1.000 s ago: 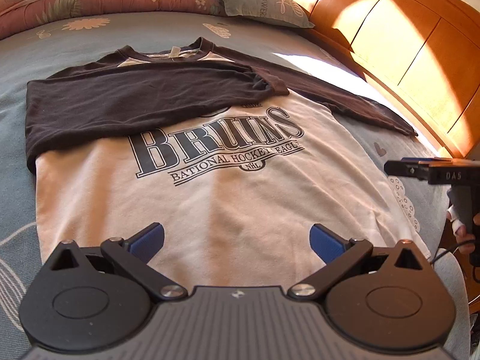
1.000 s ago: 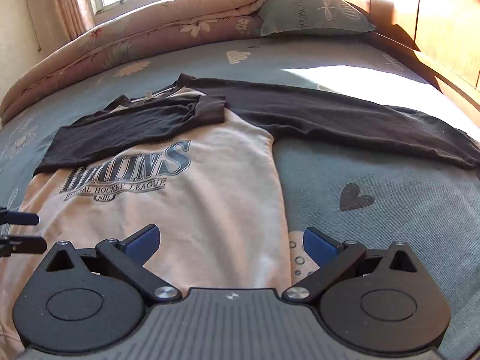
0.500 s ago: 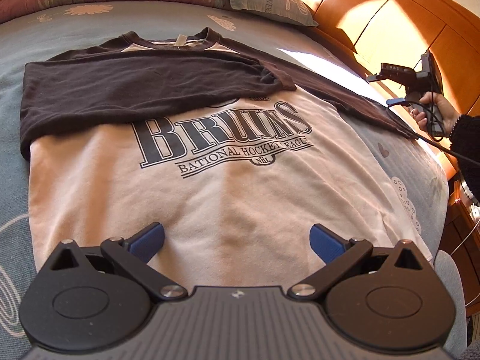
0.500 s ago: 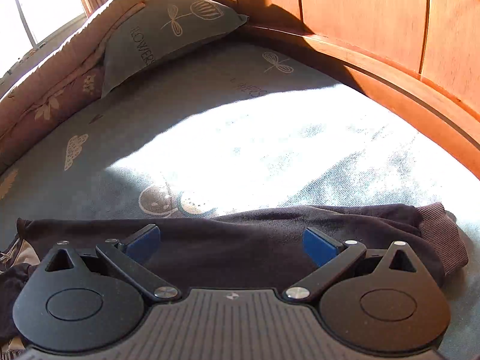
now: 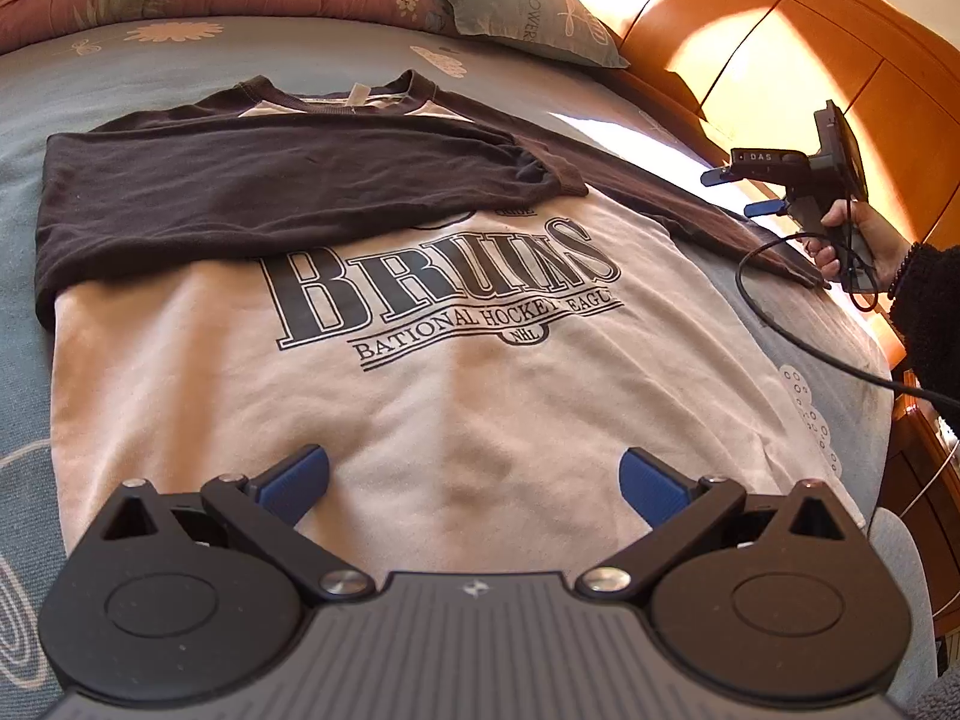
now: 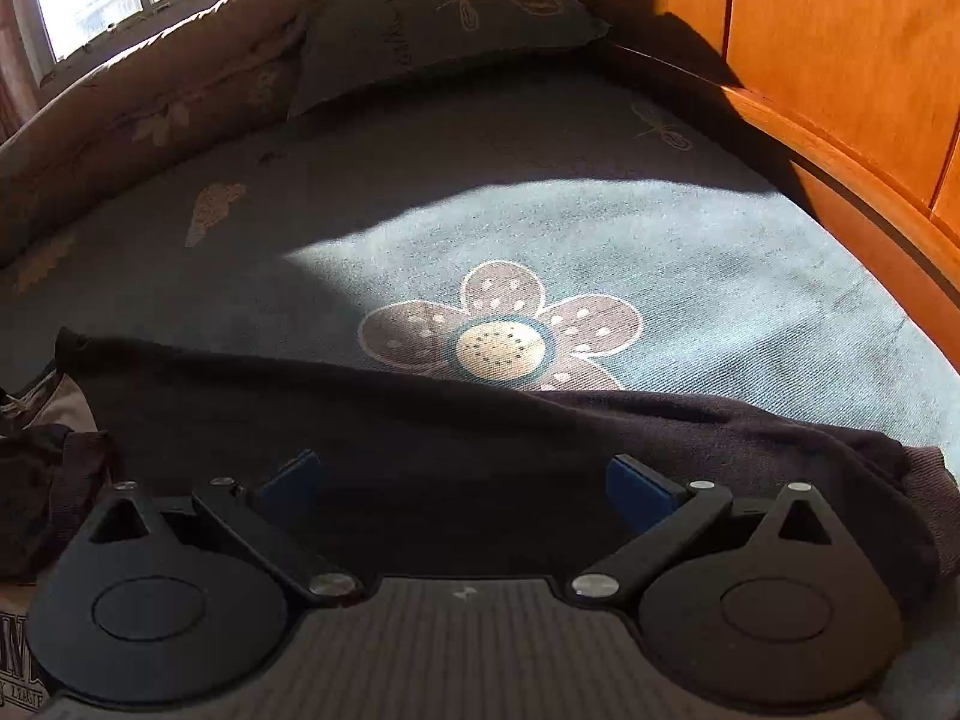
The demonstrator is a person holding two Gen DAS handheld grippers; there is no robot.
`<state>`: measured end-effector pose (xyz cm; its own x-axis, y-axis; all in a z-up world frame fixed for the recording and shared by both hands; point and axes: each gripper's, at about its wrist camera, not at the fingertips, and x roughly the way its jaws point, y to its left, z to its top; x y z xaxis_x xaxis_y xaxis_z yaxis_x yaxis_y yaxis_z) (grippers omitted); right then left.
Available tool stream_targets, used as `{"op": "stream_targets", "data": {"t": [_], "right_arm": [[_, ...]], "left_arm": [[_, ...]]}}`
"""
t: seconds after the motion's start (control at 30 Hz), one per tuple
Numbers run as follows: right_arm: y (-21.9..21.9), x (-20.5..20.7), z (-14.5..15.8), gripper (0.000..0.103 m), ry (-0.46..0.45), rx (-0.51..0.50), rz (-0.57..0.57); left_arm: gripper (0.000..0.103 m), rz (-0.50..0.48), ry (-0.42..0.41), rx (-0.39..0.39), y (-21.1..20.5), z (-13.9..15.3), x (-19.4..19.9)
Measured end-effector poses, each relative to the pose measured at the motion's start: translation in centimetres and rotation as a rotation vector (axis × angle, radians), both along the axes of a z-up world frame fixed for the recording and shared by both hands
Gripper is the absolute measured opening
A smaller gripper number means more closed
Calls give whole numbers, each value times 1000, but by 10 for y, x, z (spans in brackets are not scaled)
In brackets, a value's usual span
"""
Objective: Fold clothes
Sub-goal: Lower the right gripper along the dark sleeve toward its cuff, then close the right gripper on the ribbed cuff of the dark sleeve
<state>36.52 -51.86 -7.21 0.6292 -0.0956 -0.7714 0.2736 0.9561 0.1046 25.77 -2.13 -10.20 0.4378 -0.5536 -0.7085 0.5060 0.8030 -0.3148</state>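
Your left gripper hangs over the lower part of the cream long-sleeved sweatshirt with dark brown sleeves and a "BRUINS" print, its blue-padded fingers spread wide with nothing between them. The sweatshirt lies flat, chest up, on the blue-grey patterned bed sheet, collar toward 12 o'clock in the left wrist view. One dark sleeve is folded across the chest, just above the lettering; the other sleeve stretches out toward 3 o'clock, its cuff near the bed's edge.

At about 2 o'clock in that view your right hand holds the right gripper over the outstretched sleeve, fingers well apart, a black cable trailing from it across the sheet.

From the right wrist view, the right gripper's blue pads stand wide open, with the dark sleeve fabric lying below them; whether they touch it you cannot tell. The ribbed cuff sits at 3 o'clock. Beyond, at 12 o'clock, lie a brown flower print on the sheet, a grey-green pillow and the orange wooden headboard.
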Motion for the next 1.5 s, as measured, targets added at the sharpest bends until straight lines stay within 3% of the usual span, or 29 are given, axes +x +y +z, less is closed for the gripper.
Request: {"op": "stream_targets", "data": {"t": [0.17,0.27,0.47,0.53,0.67,0.73,0.87,1.0,1.13,1.33,1.5], "right_arm": [[76,12,-16,103,64,-147,105],[97,13,-36,103,113,-208,130],[82,-15,-27,103,155,-124,113],[75,-18,-15,103,111,-84,100],[58,-5,5,103,-28,183,69],[60,7,6,103,-61,350,97],[75,19,0,103,-72,571,146],[70,16,-22,103,16,552,89],[32,-12,-28,103,-47,629,40],[-8,-47,-16,103,-33,579,-60],[-16,-42,-6,103,-166,643,-38]], "left_arm": [[102,-12,-26,40,-5,-1,-3],[102,-27,-47,74,-9,-1,-6],[102,-31,-51,95,-10,-1,-8],[102,-27,-45,85,-9,-1,-7],[102,-21,-38,66,-7,-1,-5],[102,-23,-40,66,-7,-1,-5],[102,-27,-44,68,-7,-1,-5],[102,-31,-49,78,-9,-1,-6],[102,-29,-46,76,-8,-1,-6],[102,-28,-48,79,-9,-1,-7],[102,-30,-54,86,-10,-2,-7]]}}
